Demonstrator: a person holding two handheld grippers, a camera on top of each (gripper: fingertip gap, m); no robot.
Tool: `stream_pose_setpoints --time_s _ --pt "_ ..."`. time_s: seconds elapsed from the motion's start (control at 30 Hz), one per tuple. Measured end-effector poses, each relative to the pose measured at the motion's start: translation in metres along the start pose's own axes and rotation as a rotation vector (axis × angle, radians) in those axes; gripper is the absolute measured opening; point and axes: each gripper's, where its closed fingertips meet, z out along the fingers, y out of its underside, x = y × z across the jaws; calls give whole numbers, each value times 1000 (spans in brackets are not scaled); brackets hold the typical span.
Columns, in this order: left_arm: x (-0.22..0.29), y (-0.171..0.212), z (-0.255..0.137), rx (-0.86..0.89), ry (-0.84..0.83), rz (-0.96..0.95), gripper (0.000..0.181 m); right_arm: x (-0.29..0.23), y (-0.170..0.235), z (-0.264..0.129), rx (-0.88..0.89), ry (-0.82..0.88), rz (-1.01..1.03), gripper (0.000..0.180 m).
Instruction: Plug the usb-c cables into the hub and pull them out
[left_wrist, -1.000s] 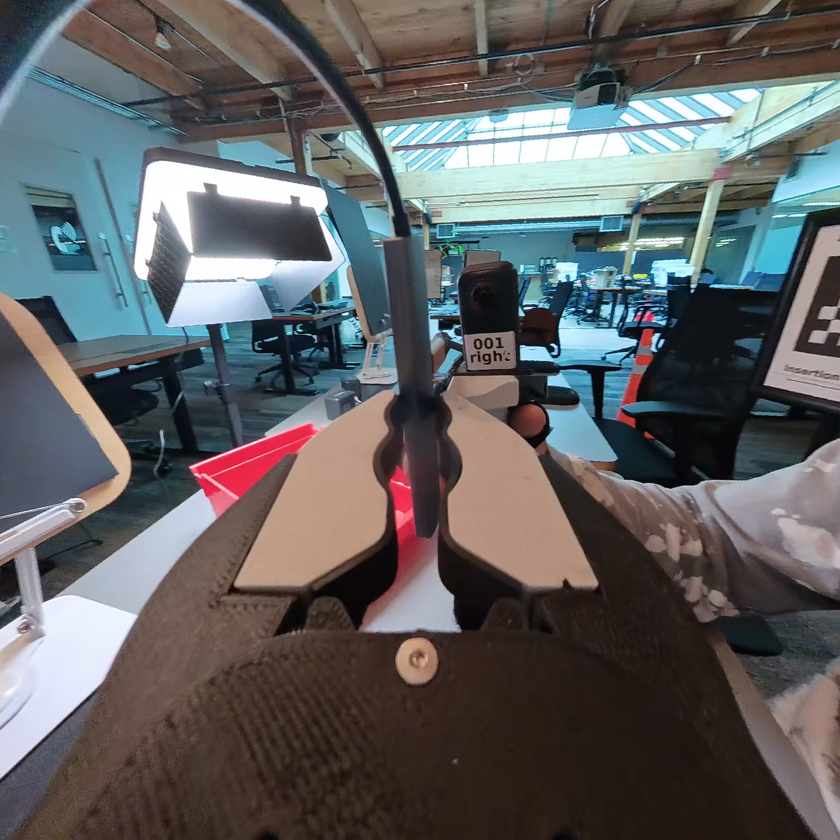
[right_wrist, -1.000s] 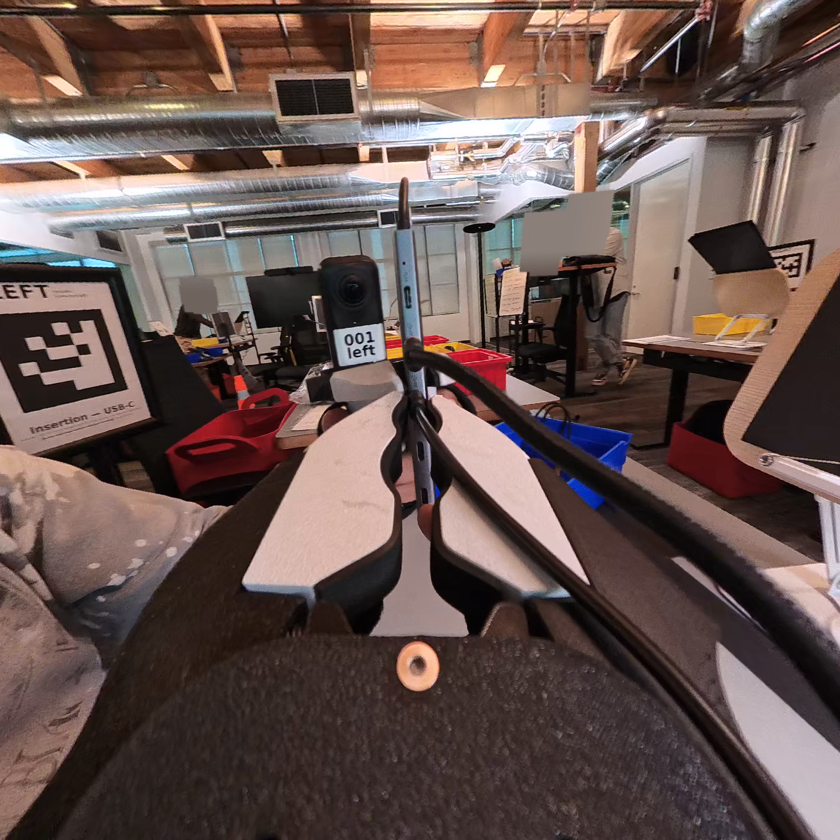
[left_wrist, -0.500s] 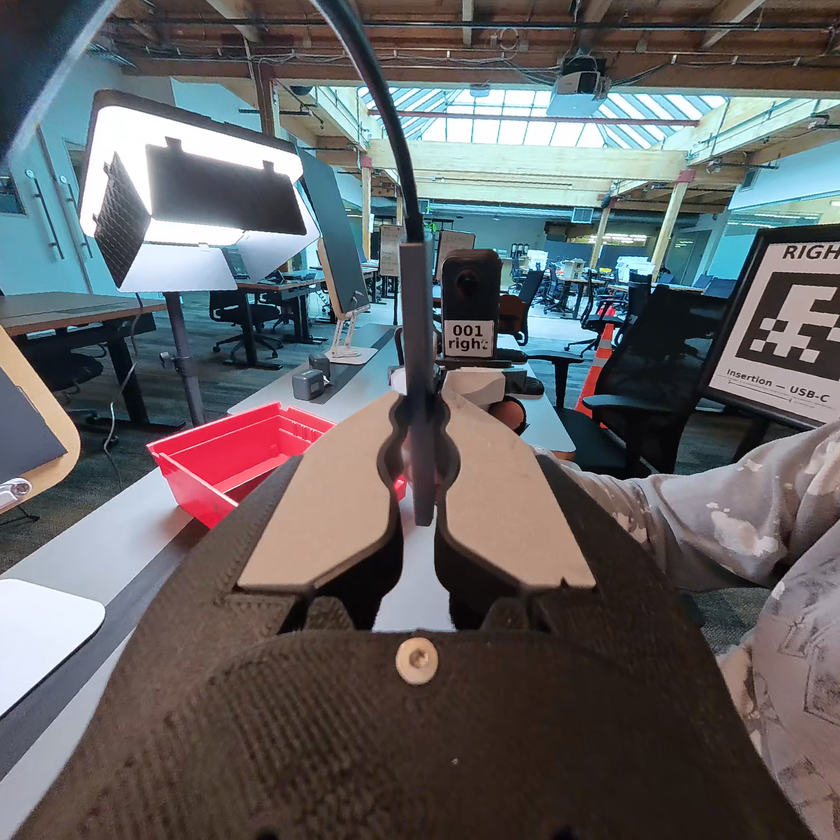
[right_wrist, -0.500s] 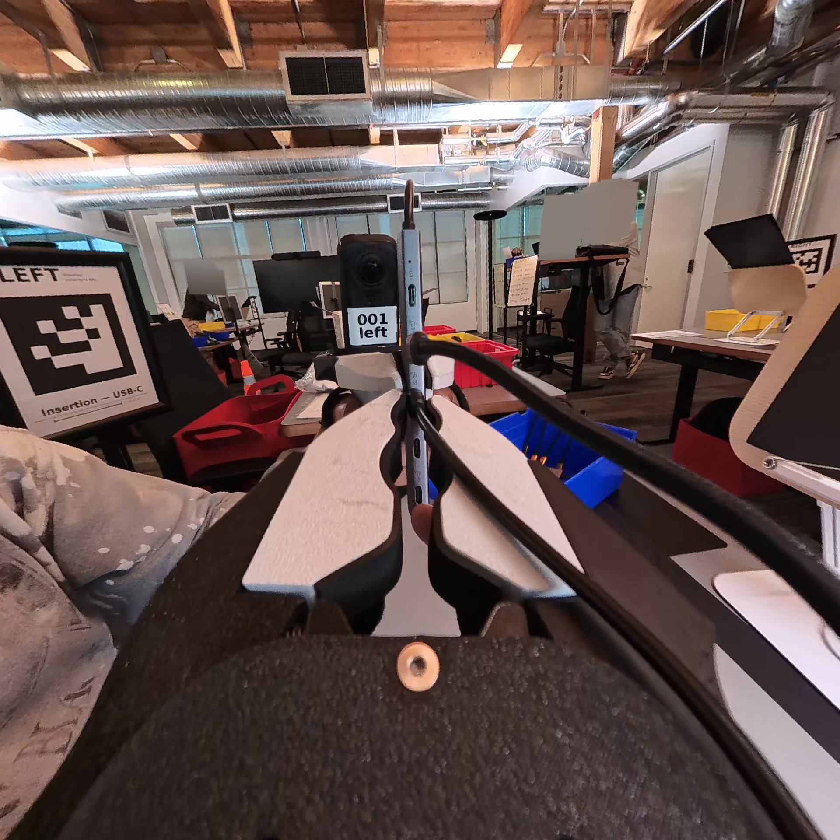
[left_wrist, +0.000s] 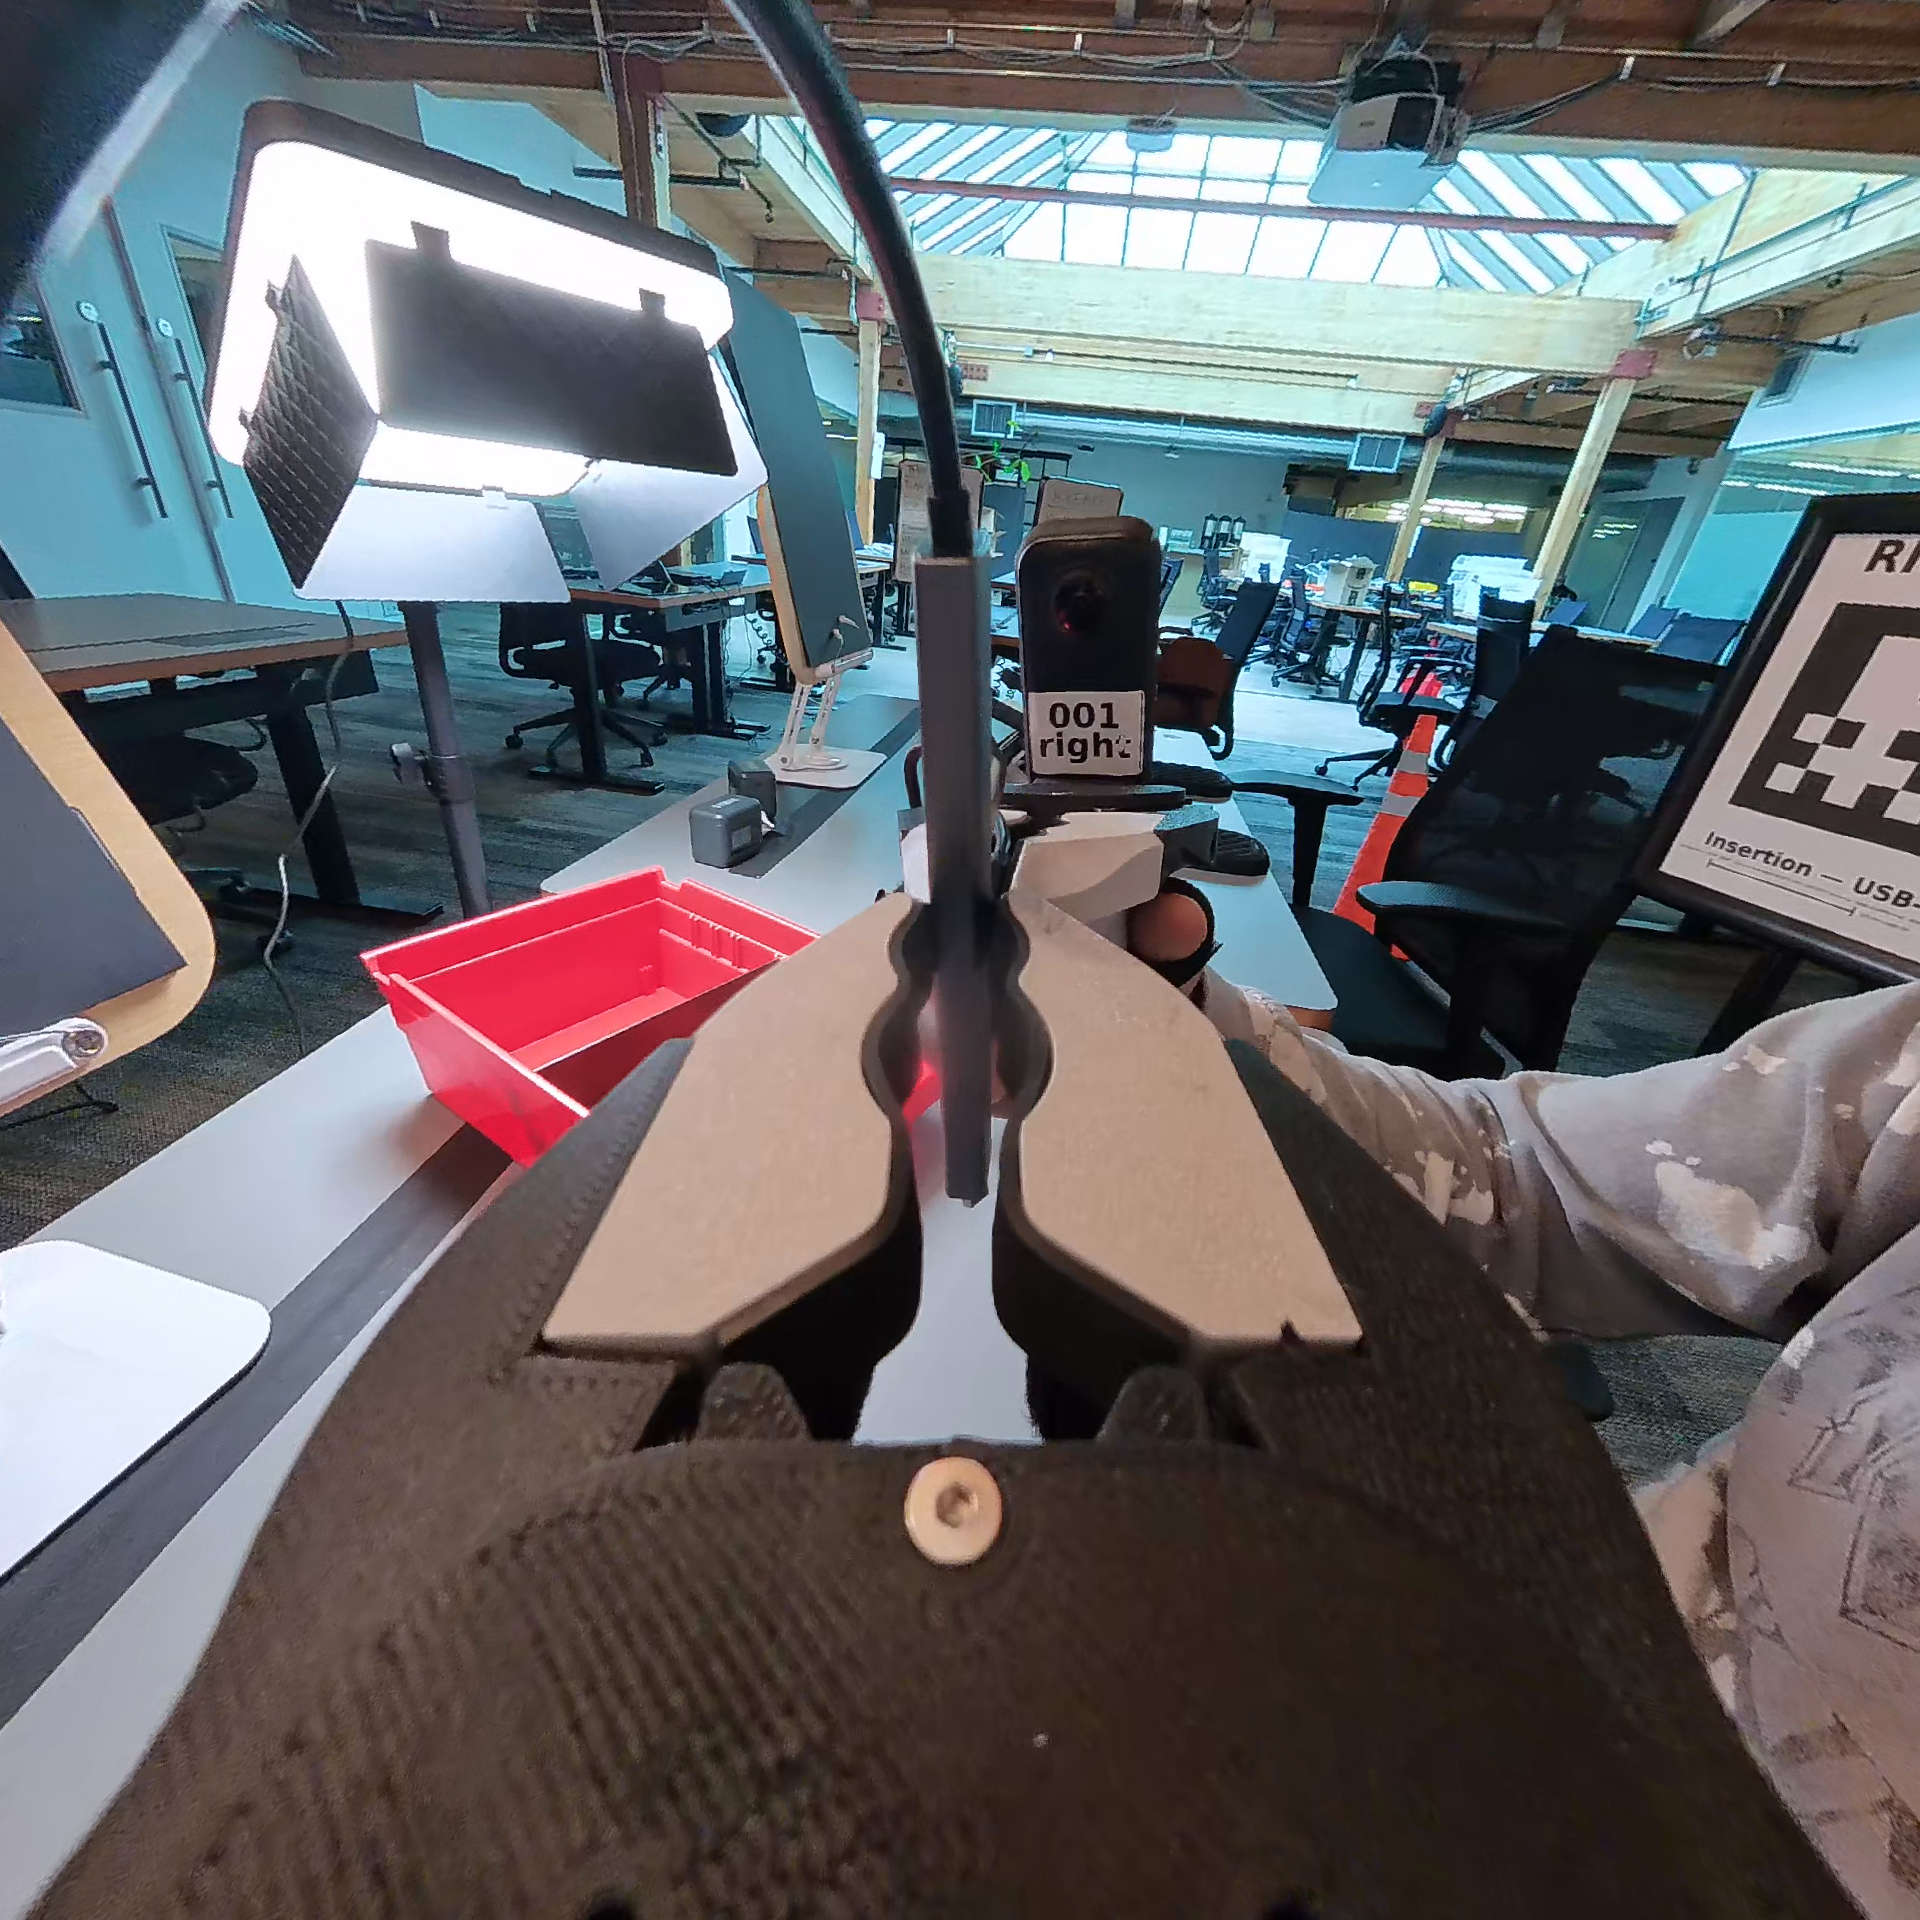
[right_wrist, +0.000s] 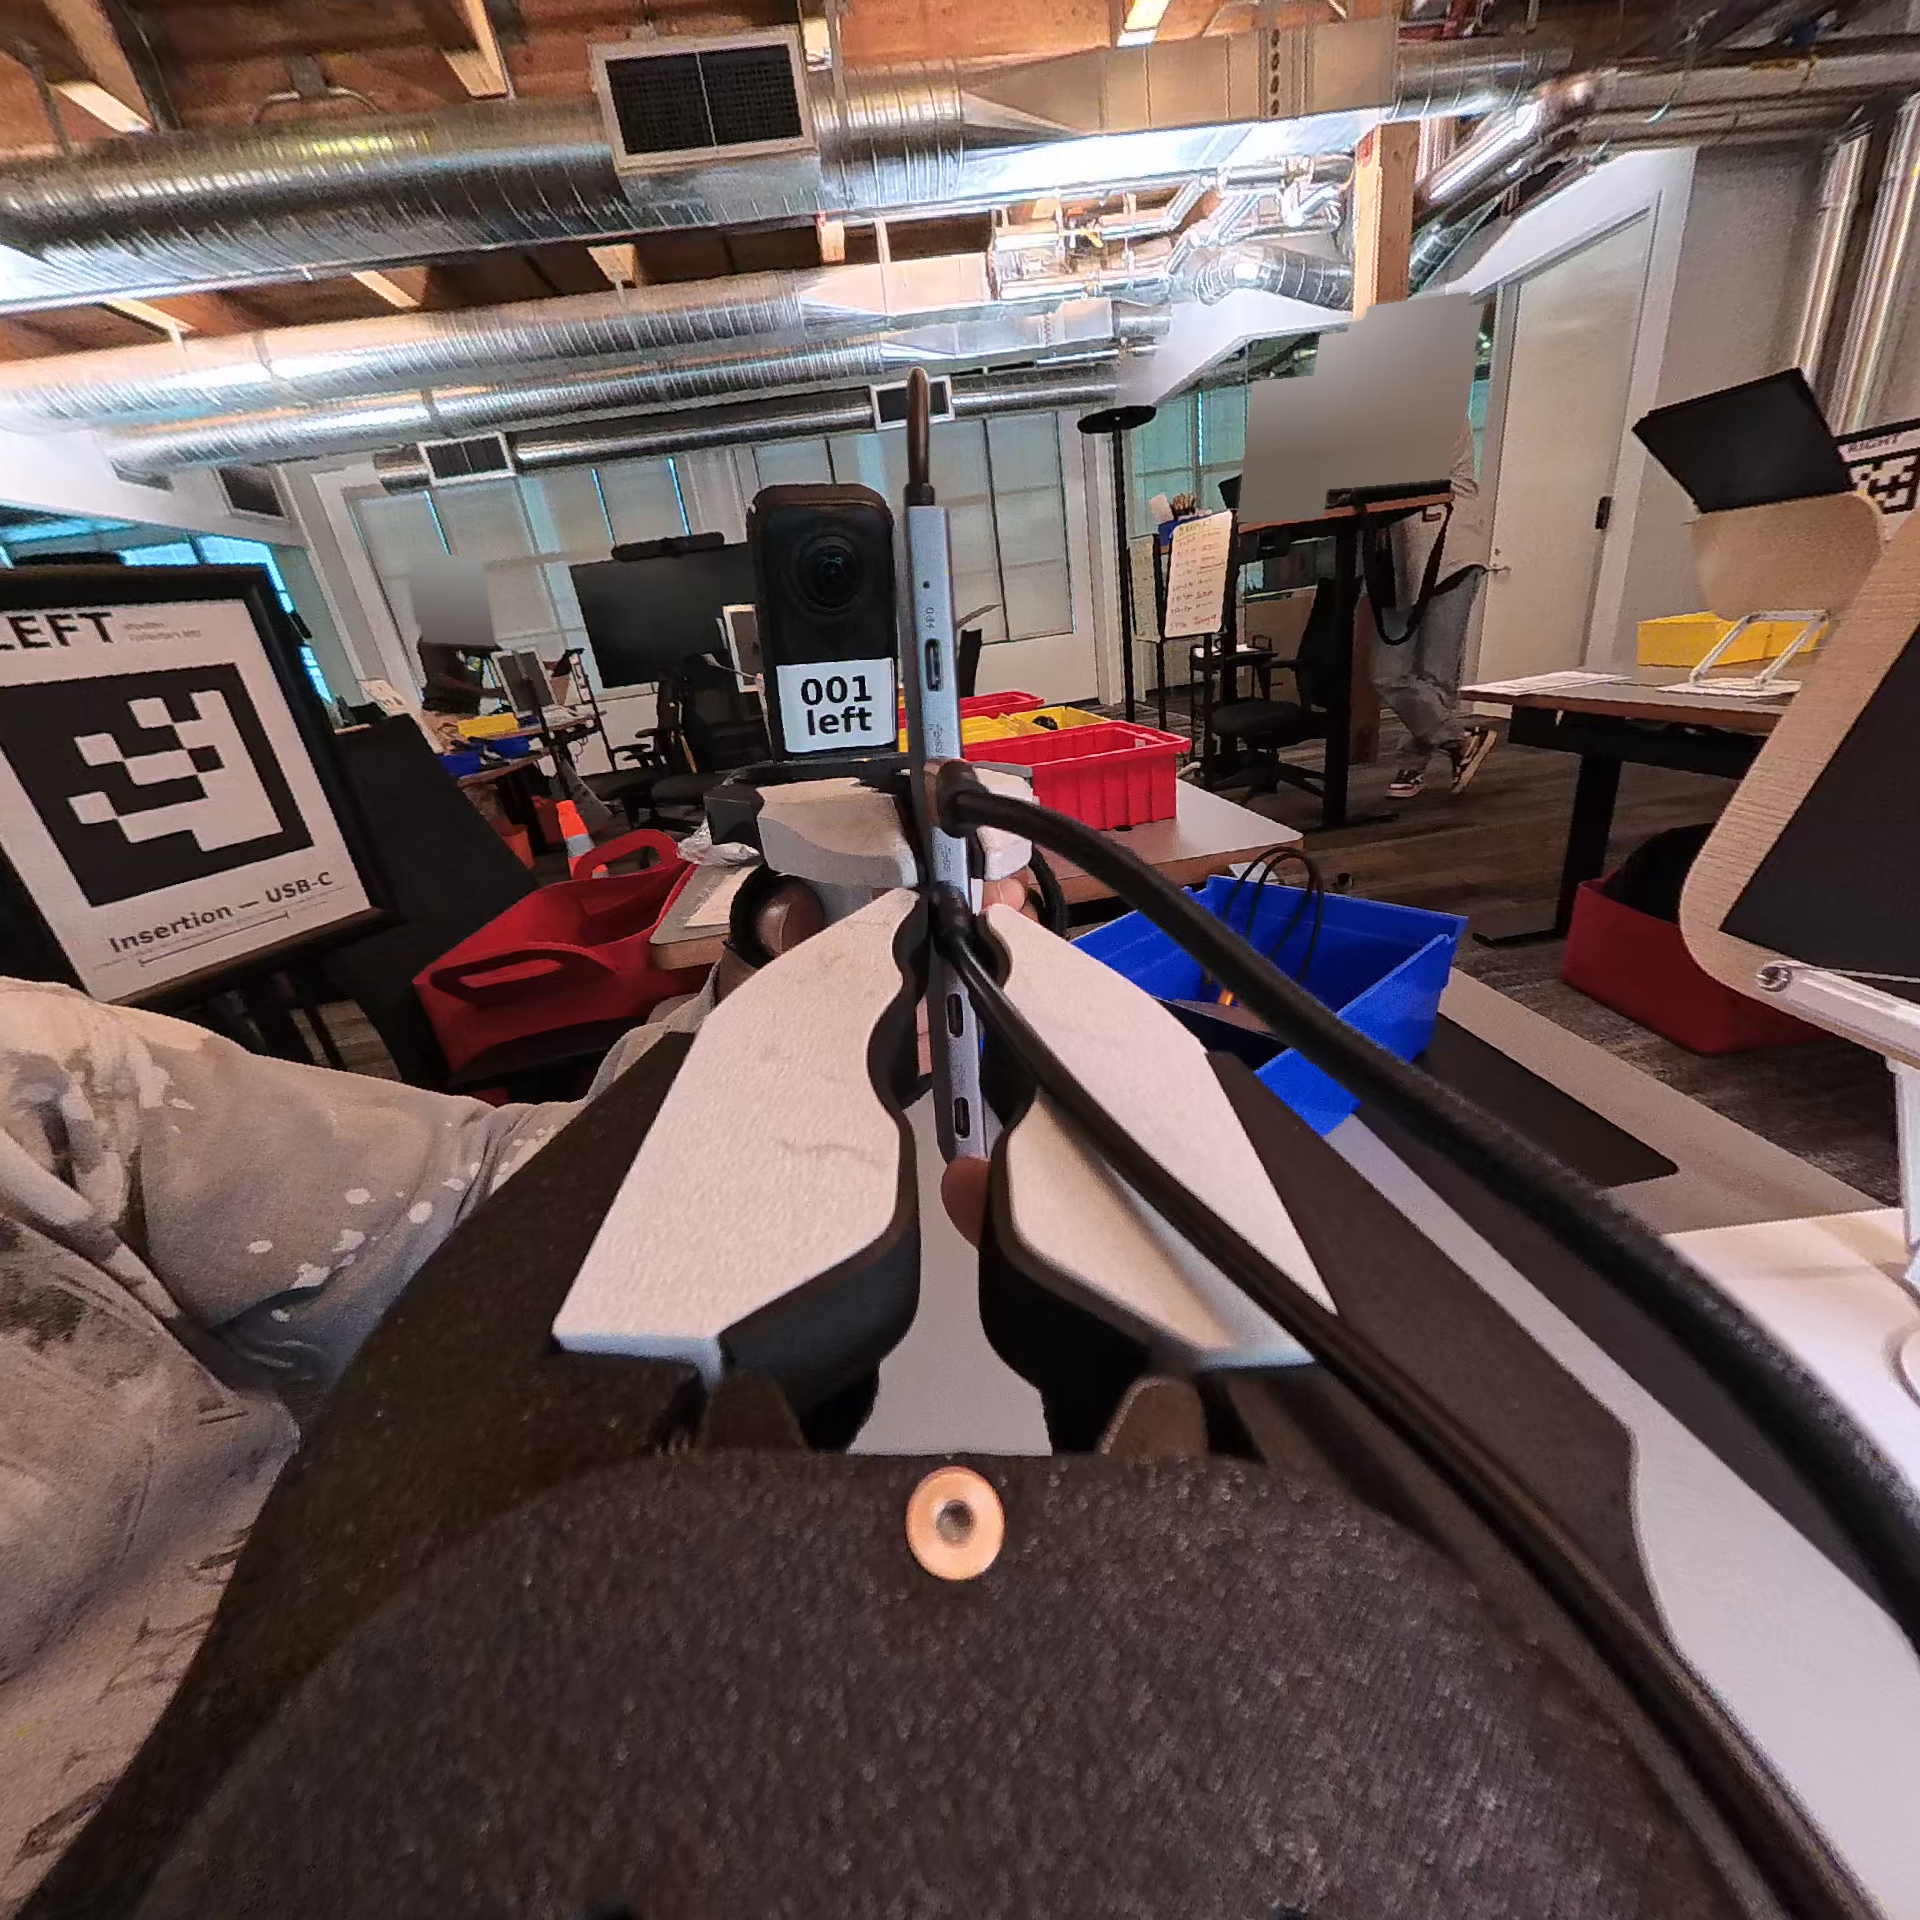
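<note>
My left gripper (left_wrist: 956, 1023) clamps the grey hub (left_wrist: 951, 831); my right gripper (right_wrist: 951, 1023) pinches a black cable (right_wrist: 1299, 1029), its plug hidden against the hub.

the black cable (right_wrist: 1351, 1049) runs off the frame's right edge, its plug hidden behind the hub (right_wrist: 940, 831).

In the left wrist view the hub (left_wrist: 951, 883) stands upright between the left gripper (left_wrist: 954, 1029) jaws. Left of the hub a bin (left_wrist: 582, 987) rests on the surface (left_wrist: 260, 1174). Behind the hub is the right gripper (left_wrist: 1081, 862); right of it, a chair (left_wrist: 1455, 904).
</note>
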Motion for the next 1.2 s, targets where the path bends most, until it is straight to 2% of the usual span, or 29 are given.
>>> stream_pose_setpoints --time_s 0.07,0.1,0.17,0.23,0.37,0.57,0.67,0.83,0.97,1.2 --pt "-1 -2 -1 8 -6 -5 11 0 -2 -3 4 1 -5 7" --pt "-8 -10 -10 55 -41 -11 11 7 -17 -17 87 23 5 6" --pt "-29 -40 -56 179 -121 -25 10 22 -46 -59 187 64 28 6" --pt "-37 -46 -83 129 -219 74 10 15 -47 -66 139 103 -66 6" --pt "-37 -44 -81 82 -239 64 10 17 -39 -48 66 134 -38 6" --pt "-61 -26 -84 -17 -363 62 10 70 -13 -76 -56 323 82 6" --pt "-67 -20 -81 -47 -387 67 10 109 19 -93 -199 480 104 6" --pt "-71 -11 -75 -84 -385 64 10 167 71 -128 -542 678 139 7" --pt "-73 -5 -69 -106 -373 60 10 184 94 -132 -761 602 252 7" --pt "-71 -3 -67 -120 -368 84 10 188 135 -136 -975 474 342 7"
